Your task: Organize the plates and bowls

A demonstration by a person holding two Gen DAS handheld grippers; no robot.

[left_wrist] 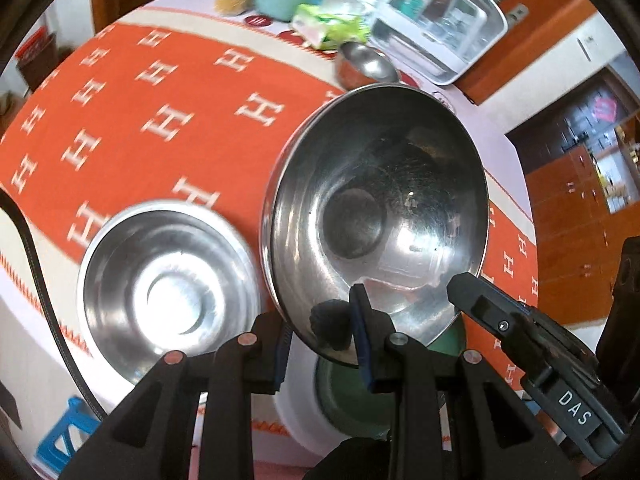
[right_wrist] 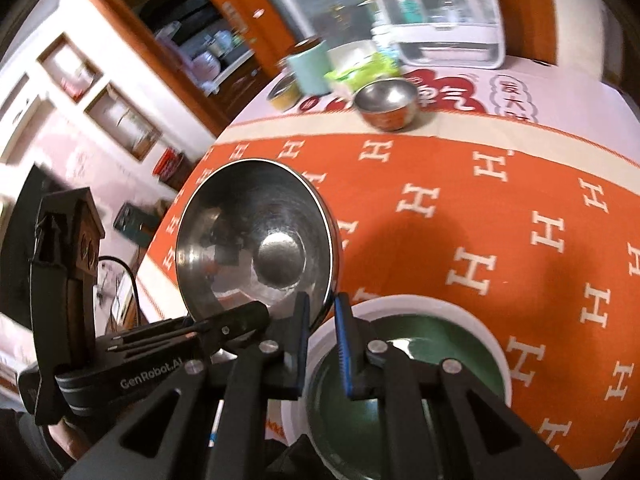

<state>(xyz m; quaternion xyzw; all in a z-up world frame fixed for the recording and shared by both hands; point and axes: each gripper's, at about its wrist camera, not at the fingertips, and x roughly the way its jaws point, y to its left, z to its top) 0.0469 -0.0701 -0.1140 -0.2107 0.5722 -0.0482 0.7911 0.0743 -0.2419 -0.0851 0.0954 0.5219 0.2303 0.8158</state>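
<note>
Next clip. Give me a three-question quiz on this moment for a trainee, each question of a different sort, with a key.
1. What do the left claw and the right claw both clamp by the rim?
A. a tissue pack
B. the big steel bowl
C. a lidded jar
2. True or false: the small steel bowl at the far side of the table is stacked inside another bowl.
3. Fill in: the white dish close under the claws has a ____ inside.

Key: 1 B. 2 False, it stands alone on the cloth. 3 Green.
</note>
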